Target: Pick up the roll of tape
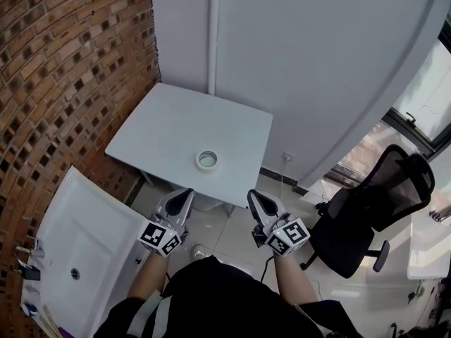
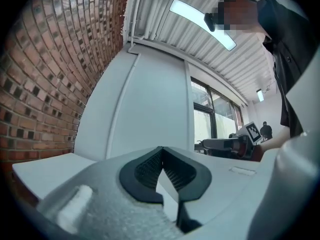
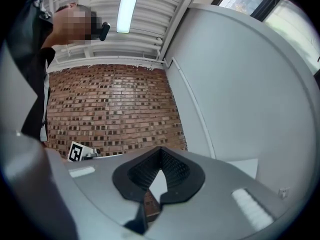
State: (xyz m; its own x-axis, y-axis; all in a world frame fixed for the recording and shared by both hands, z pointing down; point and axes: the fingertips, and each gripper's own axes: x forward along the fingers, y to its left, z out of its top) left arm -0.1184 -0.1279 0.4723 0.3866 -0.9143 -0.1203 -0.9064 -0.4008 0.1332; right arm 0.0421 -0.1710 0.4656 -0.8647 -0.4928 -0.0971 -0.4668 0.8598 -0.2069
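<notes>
Near the front edge of the tabletop (image 1: 169,122), toward its right corner, lies the roll of tape (image 1: 207,160). Short of that edge hover the left gripper (image 1: 183,199) and the right gripper (image 1: 256,200), both closed on nothing.

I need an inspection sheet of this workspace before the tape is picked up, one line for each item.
Surface: grey table, bare except for the tape.
Job's things: roll of tape lies flat near the table's front edge.
Clutter: nothing seen on the table; white desk at left bears small items.
Grippers: left gripper and right gripper shut, empty, in front of the table.
Cables: thin cable hangs from a wall socket.
Surroundings: brick wall, white wall, window, black office chair.
</notes>
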